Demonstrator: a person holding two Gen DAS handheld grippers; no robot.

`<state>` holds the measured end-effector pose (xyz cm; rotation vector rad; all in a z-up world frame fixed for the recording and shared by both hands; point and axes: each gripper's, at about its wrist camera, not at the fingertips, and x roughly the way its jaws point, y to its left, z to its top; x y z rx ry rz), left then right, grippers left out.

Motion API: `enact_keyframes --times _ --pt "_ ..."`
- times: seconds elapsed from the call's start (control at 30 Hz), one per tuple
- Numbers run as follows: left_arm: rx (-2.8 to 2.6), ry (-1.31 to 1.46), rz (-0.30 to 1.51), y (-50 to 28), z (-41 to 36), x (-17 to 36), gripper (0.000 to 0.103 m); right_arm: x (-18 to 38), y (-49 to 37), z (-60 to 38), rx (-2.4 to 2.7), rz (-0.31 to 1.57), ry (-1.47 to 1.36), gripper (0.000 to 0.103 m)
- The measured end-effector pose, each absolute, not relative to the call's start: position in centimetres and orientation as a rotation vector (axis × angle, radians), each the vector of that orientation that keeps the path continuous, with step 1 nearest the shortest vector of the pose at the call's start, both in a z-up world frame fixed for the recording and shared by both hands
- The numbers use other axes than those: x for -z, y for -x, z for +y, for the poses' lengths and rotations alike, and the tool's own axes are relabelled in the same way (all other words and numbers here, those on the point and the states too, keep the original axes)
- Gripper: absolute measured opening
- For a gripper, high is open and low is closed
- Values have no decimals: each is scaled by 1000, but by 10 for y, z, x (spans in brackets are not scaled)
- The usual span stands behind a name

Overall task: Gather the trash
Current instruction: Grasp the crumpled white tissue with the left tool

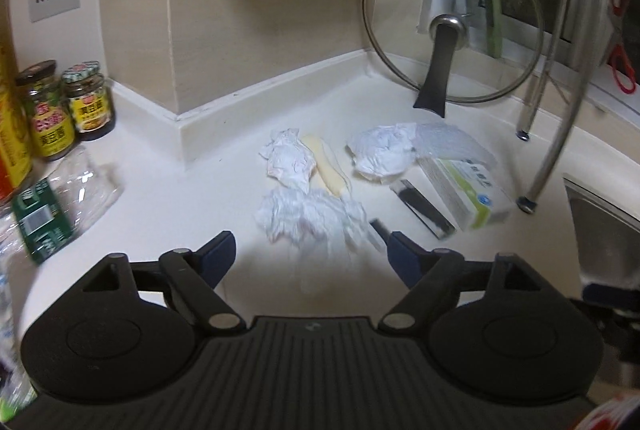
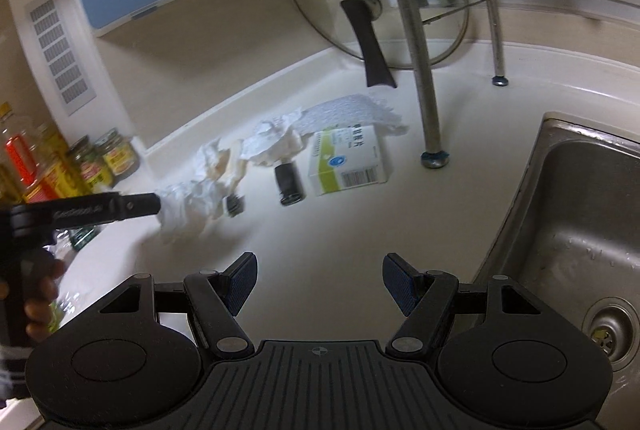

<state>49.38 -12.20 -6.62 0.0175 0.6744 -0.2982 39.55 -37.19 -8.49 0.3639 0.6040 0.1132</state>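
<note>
Barely begun, I'd say: crumpled tissues, a medicine box and a small black tube lie on the counter; left gripper spread wide at the nearest tissue; right gripper spread, empty.

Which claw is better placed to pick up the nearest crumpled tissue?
Left. The left claw is open right at the nearest crumpled tissue. The right claw, also open, hangs over bare counter, farther from the pile.

Your left gripper hangs with jaws spread wide just short of the tissue heap; your right gripper, equally open, sits farther back.
</note>
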Motion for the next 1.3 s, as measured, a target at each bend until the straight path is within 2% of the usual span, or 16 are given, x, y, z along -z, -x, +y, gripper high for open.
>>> enact_keyframes --times 0.23,0.3,0.4,0.47,0.67,0.83,1.2,1.27,1.3 --pt "284 -31 696 -536 -132 85 83 87 -404 -374 -72 607 -370 70" --pt "289 -54 704 -543 -135 91 79 88 -407 -375 -63 611 -372 70" --pt "297 -65 716 -548 -135 98 68 91 -409 -376 -58 617 -377 70" --pt "312 -54 724 -550 -133 101 50 92 -410 -375 -55 622 -377 70" --pt "332 -17 725 -550 -122 103 28 94 -416 -370 -66 629 -371 70" --pt "344 -2 708 -541 -109 97 23 93 -425 -361 -100 624 -357 70" --pt "289 49 667 -507 -41 64 22 84 -465 -320 -239 567 -256 70" --pt "256 55 656 -504 -25 59 22 84 -475 -310 -261 555 -226 64" --pt "236 57 651 -503 -17 57 22 84 -482 -304 -274 553 -214 58"
